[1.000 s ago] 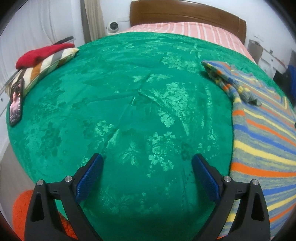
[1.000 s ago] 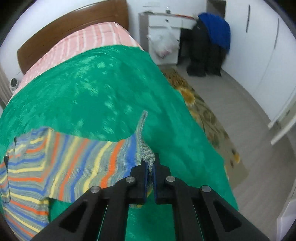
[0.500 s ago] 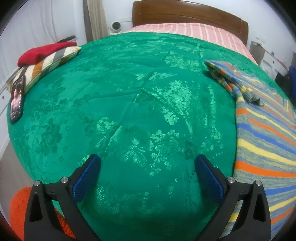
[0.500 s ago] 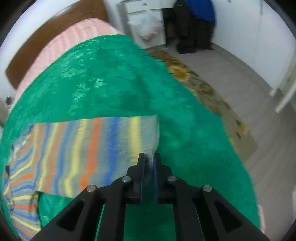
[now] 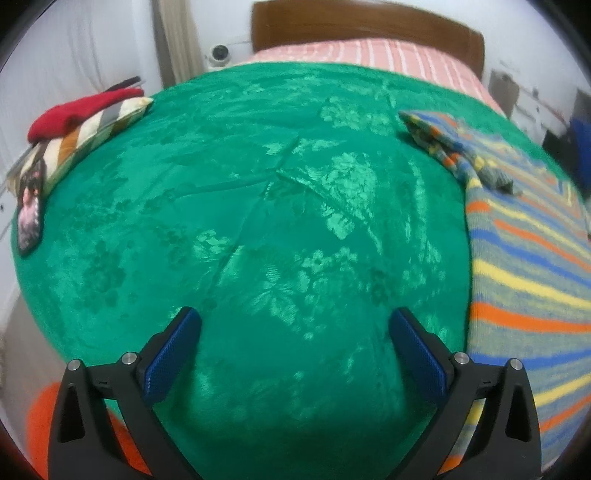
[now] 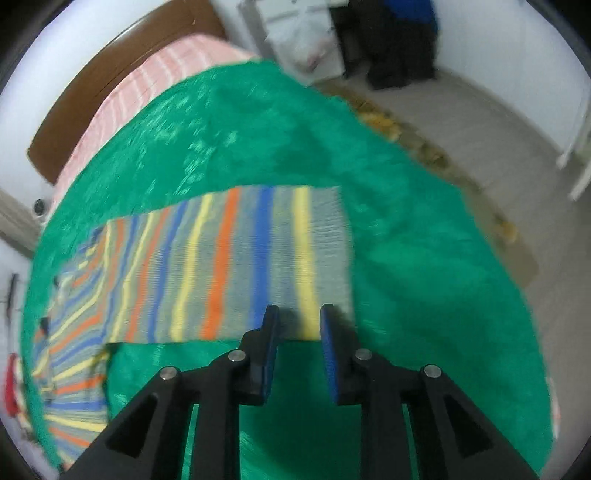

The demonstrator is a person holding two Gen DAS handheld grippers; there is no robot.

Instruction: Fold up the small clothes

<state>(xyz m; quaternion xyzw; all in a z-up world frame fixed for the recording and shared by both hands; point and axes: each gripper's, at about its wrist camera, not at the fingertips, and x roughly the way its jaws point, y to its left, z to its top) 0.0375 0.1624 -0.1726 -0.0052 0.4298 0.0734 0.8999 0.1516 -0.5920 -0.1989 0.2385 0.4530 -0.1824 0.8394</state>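
Observation:
A knitted sweater (image 5: 528, 266) with orange, blue and yellow stripes lies on the green bedspread (image 5: 258, 221), at the right of the left wrist view, one sleeve bunched at its far end. My left gripper (image 5: 295, 321) hangs open over bare bedspread to the sweater's left, with nothing between its fingers. In the right wrist view the other sleeve (image 6: 240, 258) lies spread flat on the bedspread (image 6: 424, 258). My right gripper (image 6: 298, 312) is just over that sleeve's near cuff corner. Its jaws are opening, the cuff edge lies between them, and the pads no longer press on it.
A striped pillow (image 5: 85, 129) with a red garment (image 5: 74, 110) on it lies at the bed's far left, a dark flat object (image 5: 29, 214) beside it. The wooden headboard (image 5: 365, 29) stands behind. To the bed's right are a patterned rug (image 6: 443, 158) and white drawers (image 6: 295, 33).
My right gripper came down with the raised sleeve cuff, laid the sleeve out flat, and its jaws have parted off the cuff. The left gripper stayed where it was, open.

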